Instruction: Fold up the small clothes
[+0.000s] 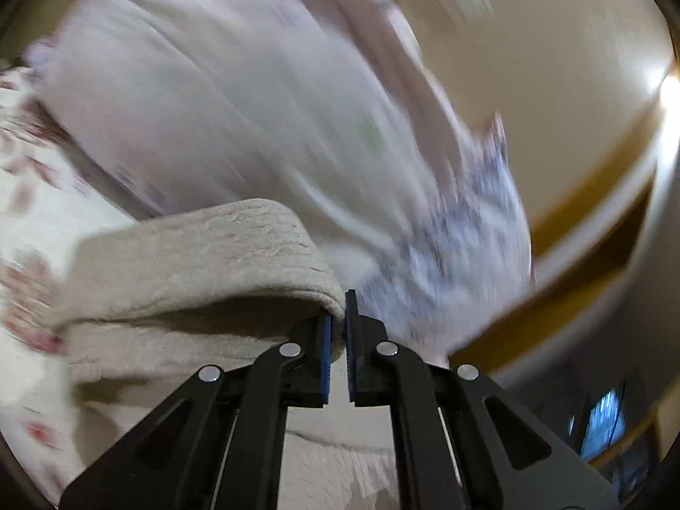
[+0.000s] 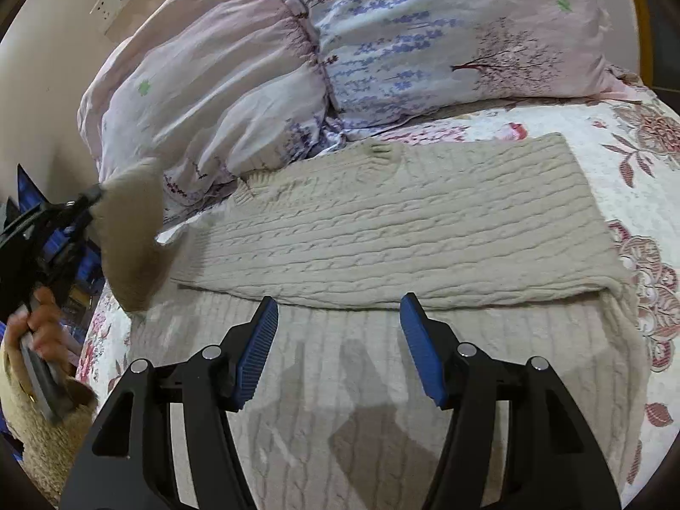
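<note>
left gripper (image 1: 338, 318) clamped on sweater (image 2: 403, 221) sleeve, lifted off bed's (image 2: 637, 161) left edge | right gripper (image 2: 340, 340) jaws apart, empty | beige cable-knit sweater flat mid-bed, partly folded, below pillows (image 2: 382, 42)

My left view smears with motion blur across the pillows (image 1: 238, 97) and glares at a lamp (image 1: 669, 89) on its right edge, while my right view is sharp, evenly lit, with soft gripper shadows on the sweater (image 2: 361, 382) and both frames bowed and dark-cornered.
</note>
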### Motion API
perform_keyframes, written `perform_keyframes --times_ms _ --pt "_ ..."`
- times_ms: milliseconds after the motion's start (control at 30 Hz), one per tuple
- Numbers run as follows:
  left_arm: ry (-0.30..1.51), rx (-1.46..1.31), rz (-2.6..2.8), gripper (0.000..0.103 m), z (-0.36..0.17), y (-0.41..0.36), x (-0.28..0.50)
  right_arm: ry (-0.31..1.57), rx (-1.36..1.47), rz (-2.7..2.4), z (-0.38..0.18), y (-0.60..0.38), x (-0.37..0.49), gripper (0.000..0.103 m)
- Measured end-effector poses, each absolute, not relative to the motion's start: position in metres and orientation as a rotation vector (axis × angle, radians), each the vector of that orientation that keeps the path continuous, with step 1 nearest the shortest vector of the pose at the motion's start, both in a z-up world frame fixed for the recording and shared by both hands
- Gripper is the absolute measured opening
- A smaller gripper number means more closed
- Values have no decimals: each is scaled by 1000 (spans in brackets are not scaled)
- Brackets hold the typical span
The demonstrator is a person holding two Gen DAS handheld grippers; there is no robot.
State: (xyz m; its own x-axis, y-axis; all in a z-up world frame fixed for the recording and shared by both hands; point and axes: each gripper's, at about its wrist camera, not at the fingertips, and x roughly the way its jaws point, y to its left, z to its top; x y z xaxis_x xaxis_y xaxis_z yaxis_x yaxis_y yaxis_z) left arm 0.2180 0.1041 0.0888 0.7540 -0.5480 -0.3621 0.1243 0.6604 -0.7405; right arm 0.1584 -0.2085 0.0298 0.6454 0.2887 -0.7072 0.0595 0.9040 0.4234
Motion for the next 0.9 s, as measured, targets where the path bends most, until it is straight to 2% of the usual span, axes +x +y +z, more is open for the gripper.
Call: perform_keyframes --times_ms 133,300,367,433,667,767,900 --pt "766 -639 -469 5 50 33 230 861 433 97 29 -221 151 62" --pt "901 -687 -470 11 14 23 232 844 390 93 36 -226 148 62" --pt "905 -721 -464 31 11 36 225 824 345 131 45 -216 150 62" --pt "890 -752 -438 41 12 53 217 800 290 189 55 -200 155 62" --pt "847 -884 -246 41 2 139 191 686 -47 503 86 -79 181 60" --pt "838 -924 -220 39 -5 159 184 701 -154 569 78 -30 195 53" --pt "828 -929 -208 39 -9 171 180 775 -279 613 52 22 218 51"
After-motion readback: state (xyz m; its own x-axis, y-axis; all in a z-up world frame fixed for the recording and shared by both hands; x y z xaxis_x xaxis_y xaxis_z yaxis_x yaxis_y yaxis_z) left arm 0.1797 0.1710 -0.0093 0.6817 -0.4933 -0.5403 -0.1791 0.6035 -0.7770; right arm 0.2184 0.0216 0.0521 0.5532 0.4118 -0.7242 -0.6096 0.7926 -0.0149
